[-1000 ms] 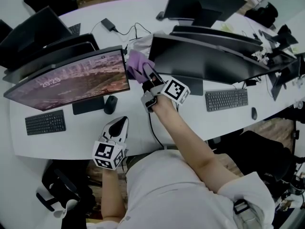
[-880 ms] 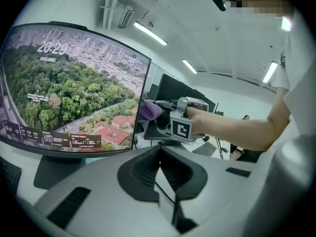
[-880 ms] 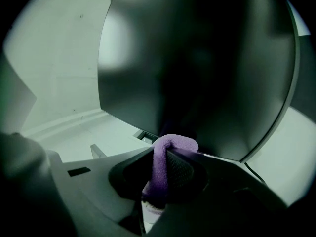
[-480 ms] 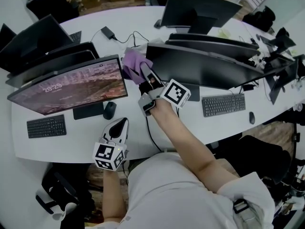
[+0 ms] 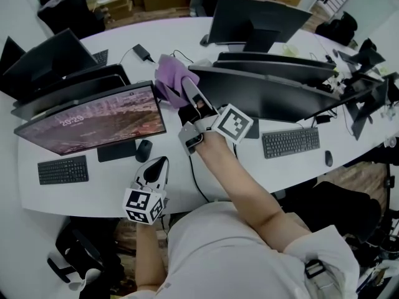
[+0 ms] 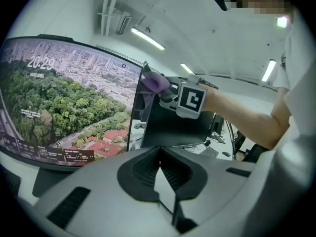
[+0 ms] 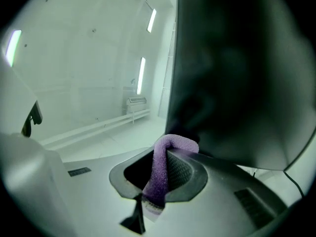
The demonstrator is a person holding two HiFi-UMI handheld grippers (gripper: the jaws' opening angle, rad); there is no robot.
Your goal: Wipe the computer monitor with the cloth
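A purple cloth (image 5: 171,76) is pinched in my right gripper (image 5: 187,87), which is shut on it. The cloth is raised between two screens, at the top left corner of a dark curved monitor (image 5: 274,98) and just above the top right corner of a lit monitor (image 5: 93,122). In the right gripper view the cloth (image 7: 163,169) loops over the jaws, and the dark monitor (image 7: 237,68) fills the right side, very close. My left gripper (image 5: 156,164) hangs low at the desk's front edge, shut and holding nothing. It looks at the lit monitor (image 6: 64,102) and the cloth (image 6: 153,83).
On the white curved desk (image 5: 181,167) stand more monitors (image 5: 255,17) behind, two keyboards (image 5: 62,169) (image 5: 291,142), a mouse (image 5: 144,149), a second mouse (image 5: 328,158) and a power brick with cable (image 5: 141,52). Chairs and boxes lie beyond the desk.
My right gripper has carried the cloth up and away, from beside the lit monitor's top right corner to the dark monitor's top left corner. The left gripper has stayed put.
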